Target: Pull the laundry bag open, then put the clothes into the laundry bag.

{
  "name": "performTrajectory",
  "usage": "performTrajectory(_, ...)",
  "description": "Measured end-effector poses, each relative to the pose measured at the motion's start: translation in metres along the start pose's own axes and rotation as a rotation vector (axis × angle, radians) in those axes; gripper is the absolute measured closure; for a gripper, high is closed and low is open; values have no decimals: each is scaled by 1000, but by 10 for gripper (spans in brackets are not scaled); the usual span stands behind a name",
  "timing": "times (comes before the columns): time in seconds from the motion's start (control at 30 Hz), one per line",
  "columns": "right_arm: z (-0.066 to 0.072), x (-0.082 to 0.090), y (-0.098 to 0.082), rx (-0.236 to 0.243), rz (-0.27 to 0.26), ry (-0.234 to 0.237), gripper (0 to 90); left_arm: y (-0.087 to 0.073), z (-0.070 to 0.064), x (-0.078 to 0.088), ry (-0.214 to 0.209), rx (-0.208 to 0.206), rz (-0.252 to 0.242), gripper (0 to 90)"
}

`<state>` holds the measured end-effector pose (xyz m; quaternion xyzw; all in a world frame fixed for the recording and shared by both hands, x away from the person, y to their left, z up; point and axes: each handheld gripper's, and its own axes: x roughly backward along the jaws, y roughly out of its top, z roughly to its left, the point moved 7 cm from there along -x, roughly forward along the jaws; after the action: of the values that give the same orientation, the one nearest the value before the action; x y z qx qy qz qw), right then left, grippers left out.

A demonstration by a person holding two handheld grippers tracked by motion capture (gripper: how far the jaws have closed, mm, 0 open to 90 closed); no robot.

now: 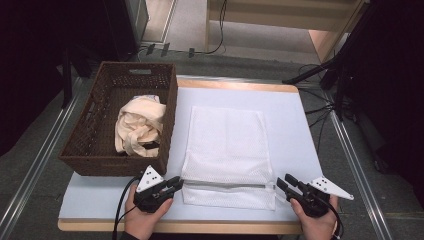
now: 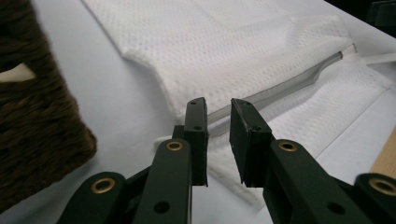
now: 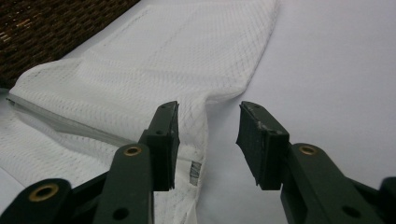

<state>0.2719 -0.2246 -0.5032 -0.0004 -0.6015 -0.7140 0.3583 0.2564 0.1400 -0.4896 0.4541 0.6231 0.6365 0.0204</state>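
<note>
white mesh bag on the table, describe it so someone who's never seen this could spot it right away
On the pale grey table, right of the dark brown wicker basket, lies a flat white mesh laundry bag. A grey zip runs across it near the person's edge. Unlike the crumpled cream cloth inside the basket, it is spread smooth on the tabletop.

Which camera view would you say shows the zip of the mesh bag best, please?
The left gripper view: the zip runs close and sharp. The right gripper view shows part of it; the high view a thin line.
</note>
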Motion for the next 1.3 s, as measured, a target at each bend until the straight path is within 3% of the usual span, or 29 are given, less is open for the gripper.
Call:
performTrajectory(0.3, 15, 0, 3, 46, -1, 56, 658, 1, -25, -14, -45, -59, 17, 787)
performTrajectory(0.4, 18, -3, 12, 106, -46, 103, 661, 2, -33, -20, -67, -71, 33, 787)
performTrajectory(0.47, 21, -5, 17, 119, -51, 130, 659, 4, -38, -23, -83, -75, 32, 792)
performTrajectory(0.53, 24, -7, 21, 117, -58, 125, 649, 6, -43, -26, -91, -85, 33, 796)
performTrajectory(0.7, 47, -22, 26, 118, 15, 152, 582, 9, -52, -40, -124, -92, 50, 804)
performTrajectory(0.83, 66, -49, 27, 159, 67, 120, 512, 15, -56, -55, -147, -74, 57, 812)
performTrajectory(0.9, 72, -63, 27, 148, 79, 114, 504, 17, -58, -62, -165, -62, 61, 813)
performTrajectory(0.97, 77, -75, 25, 135, 98, 126, 495, 16, -59, -68, -169, -67, 69, 816)
performTrajectory(1.03, 81, -84, 19, 151, 129, 144, 486, 14, -61, -73, -166, -87, 80, 819)
performTrajectory(1.13, 86, -91, 8, 151, 186, 173, 475, 10, -63, -75, -180, -107, 88, 819)
performTrajectory(1.2, 91, -92, 3, 179, 211, 200, 473, 9, -62, -76, -212, -71, 96, 818)
performTrajectory(1.3, 93, -93, -2, 226, 236, 186, 458, 10, -58, -77, -233, -20, 97, 817)
